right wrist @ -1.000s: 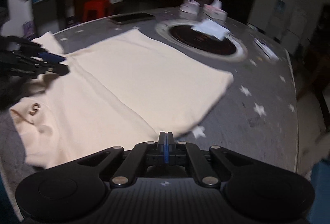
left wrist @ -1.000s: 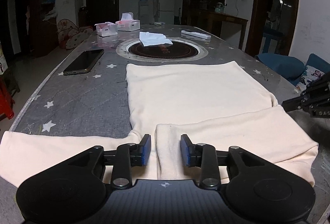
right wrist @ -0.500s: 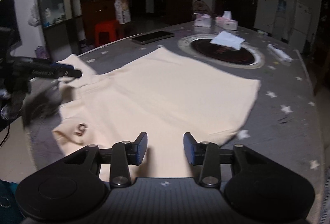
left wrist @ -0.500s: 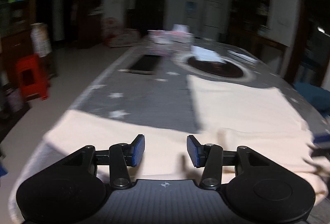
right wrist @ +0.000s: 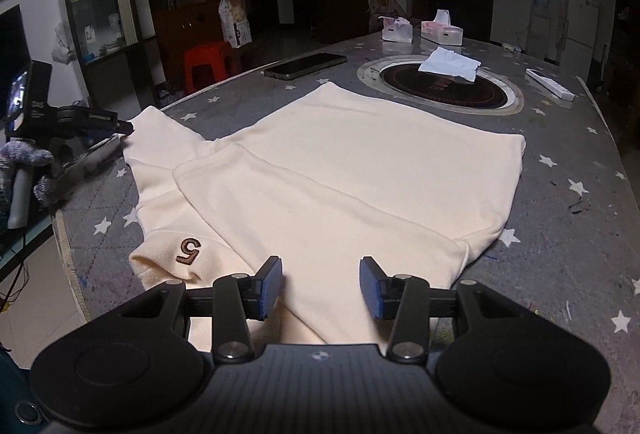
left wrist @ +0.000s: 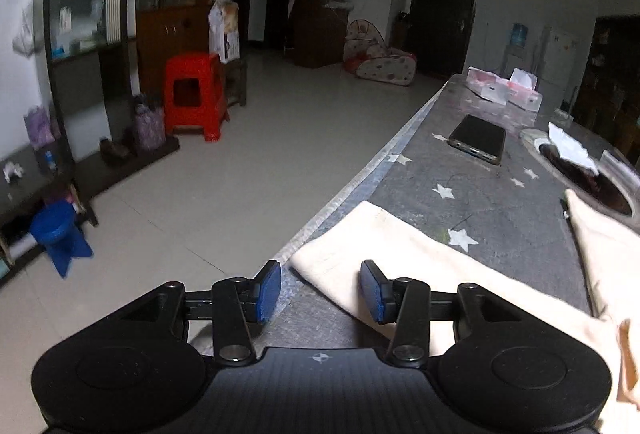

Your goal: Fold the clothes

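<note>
Cream shirt [right wrist: 360, 170] lies flat on the grey star-patterned table [right wrist: 560, 234], one sleeve folded across its body | left claw [left wrist: 320, 290] gapes partway over the other sleeve's [left wrist: 384, 246] end at the table edge, gripping nothing | right claw [right wrist: 320, 286] opening above the shirt's near edge, pads clear | phone [right wrist: 306, 65] beyond

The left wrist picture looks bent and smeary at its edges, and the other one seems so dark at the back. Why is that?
Left wrist view: the fisheye lens bows the table edge and cabinet; the blue stool is motion-smeared, while the phone stays fairly sharp. Right wrist view: light falls on the cream shirt, the far room sinks into shadow, and corners darken.
</note>
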The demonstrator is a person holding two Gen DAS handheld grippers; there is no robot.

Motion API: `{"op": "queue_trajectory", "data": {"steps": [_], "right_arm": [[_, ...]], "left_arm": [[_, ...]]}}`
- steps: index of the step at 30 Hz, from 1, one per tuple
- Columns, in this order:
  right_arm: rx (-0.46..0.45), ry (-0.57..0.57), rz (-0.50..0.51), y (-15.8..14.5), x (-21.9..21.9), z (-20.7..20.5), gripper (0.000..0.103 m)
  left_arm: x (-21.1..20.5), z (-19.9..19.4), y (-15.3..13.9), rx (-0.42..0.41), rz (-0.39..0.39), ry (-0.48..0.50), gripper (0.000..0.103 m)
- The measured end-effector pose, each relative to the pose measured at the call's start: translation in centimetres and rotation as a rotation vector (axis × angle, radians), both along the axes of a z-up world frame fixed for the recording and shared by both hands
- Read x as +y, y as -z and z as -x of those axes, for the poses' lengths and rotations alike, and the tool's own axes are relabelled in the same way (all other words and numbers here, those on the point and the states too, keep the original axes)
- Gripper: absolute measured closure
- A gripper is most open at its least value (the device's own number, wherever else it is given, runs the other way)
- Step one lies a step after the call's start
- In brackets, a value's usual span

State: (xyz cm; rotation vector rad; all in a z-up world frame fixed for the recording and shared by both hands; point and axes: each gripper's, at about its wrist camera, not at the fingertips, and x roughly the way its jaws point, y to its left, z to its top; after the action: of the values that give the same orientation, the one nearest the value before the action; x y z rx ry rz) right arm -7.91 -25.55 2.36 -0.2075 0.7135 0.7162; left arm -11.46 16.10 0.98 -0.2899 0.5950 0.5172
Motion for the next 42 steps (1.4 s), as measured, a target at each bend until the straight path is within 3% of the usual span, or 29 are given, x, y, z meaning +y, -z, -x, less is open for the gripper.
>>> {"op": "queue_trajectory", "data": {"steps": [2, 5, 9, 14, 19, 26, 31, 34, 35, 39, 42], "right_arm": [[-0.003, 0.002, -0.001, -0.1, 0.0, 0.1, 0.059], [-0.007, 0.011, -0.010, -0.3, -0.1, 0.2, 0.057], [-0.015, 0.031, -0.027, -0.6, -0.6, 0.3, 0.055], [-0.027, 0.056, -0.050, -1.0, -1.4, 0.6, 0.055], [-0.042, 0.082, -0.073, -1.3, -2.4, 0.9, 0.055], [-0.045, 0.149, -0.117, -1.5, -4.7, 0.9, 0.055], [-0.033, 0.195, -0.131, -1.1, -6.3, 0.7, 0.055], [-0.032, 0.216, -0.133, -1.0, -7.0, 0.7, 0.055], [-0.032, 0.225, -0.133, -1.0, -7.3, 0.6, 0.055], [-0.029, 0.256, -0.138, -1.1, -7.9, 0.3, 0.055], [-0.028, 0.249, -0.142, -1.4, -7.7, 0.2, 0.055]], "left_arm": [[0.1, -0.3, 0.0, -0.005, -0.008, 0.001, 0.064], [0.3, -0.4, -0.2, -0.021, -0.008, 0.012, 0.090], [-0.3, 0.0, -1.7, -0.079, 0.022, 0.054, 0.097], [-3.8, 0.1, -5.6, -0.210, 0.055, 0.202, 0.097], [-9.9, -0.2, -9.7, -0.324, 0.073, 0.433, 0.097], [-18.7, -0.5, -11.1, -0.389, 0.136, 0.769, 0.097], [-23.8, -1.1, -9.0, -0.312, 0.177, 0.946, 0.096], [-25.5, -1.3, -7.1, -0.236, 0.196, 1.007, 0.090], [-25.9, -1.2, -6.7, -0.211, 0.199, 1.022, 0.084], [-25.6, -0.8, -5.6, -0.165, 0.175, 1.032, 0.072], [-23.6, 0.1, -5.2, -0.149, 0.126, 0.982, 0.070]]}}
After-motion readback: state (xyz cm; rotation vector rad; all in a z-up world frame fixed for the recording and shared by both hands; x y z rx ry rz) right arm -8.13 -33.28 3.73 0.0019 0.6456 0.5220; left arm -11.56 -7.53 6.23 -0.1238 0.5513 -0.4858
